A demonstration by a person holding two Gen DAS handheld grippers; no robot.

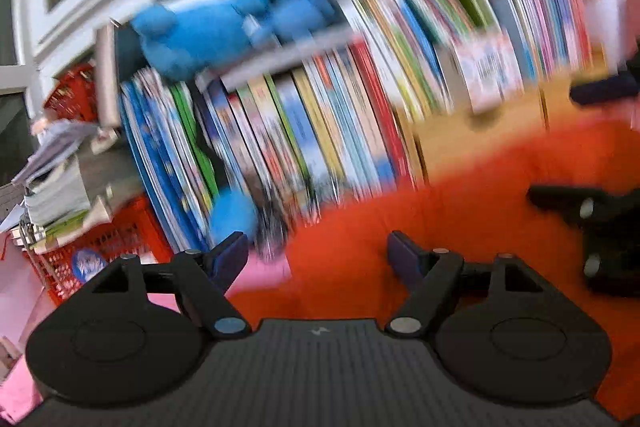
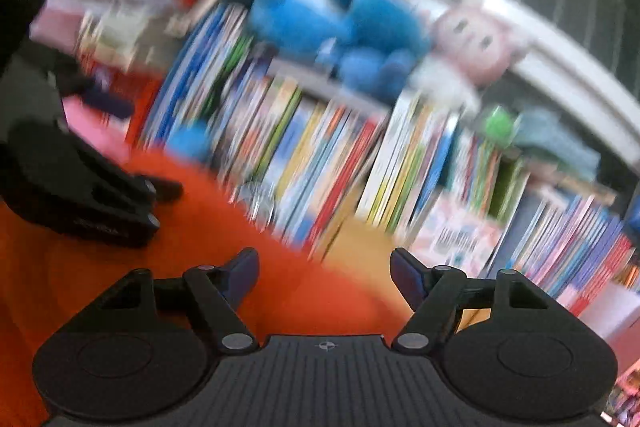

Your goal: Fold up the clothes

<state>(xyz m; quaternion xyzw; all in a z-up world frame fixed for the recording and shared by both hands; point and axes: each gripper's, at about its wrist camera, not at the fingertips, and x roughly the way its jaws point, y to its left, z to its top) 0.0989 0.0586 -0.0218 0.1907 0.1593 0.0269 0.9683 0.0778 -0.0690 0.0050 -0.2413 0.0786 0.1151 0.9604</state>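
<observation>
My left gripper jaws apart, empty. My right gripper jaws apart, empty. Orange garment lies spread beneath both, in front of book row.

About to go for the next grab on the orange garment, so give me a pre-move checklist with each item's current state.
1. Left gripper open with nothing between its fingers: ok.
2. Right gripper open with nothing between its fingers: ok.
3. Orange garment lying below both grippers: ok.
4. An edge or corner of the garment picked out to grab: cannot tell, both views are blurred.
5. The two grippers apart from each other: ok, each shows at the side of the other's view with cloth between.
6. Books and the blue plush toy out of the way: ok, they stand behind the garment.
</observation>
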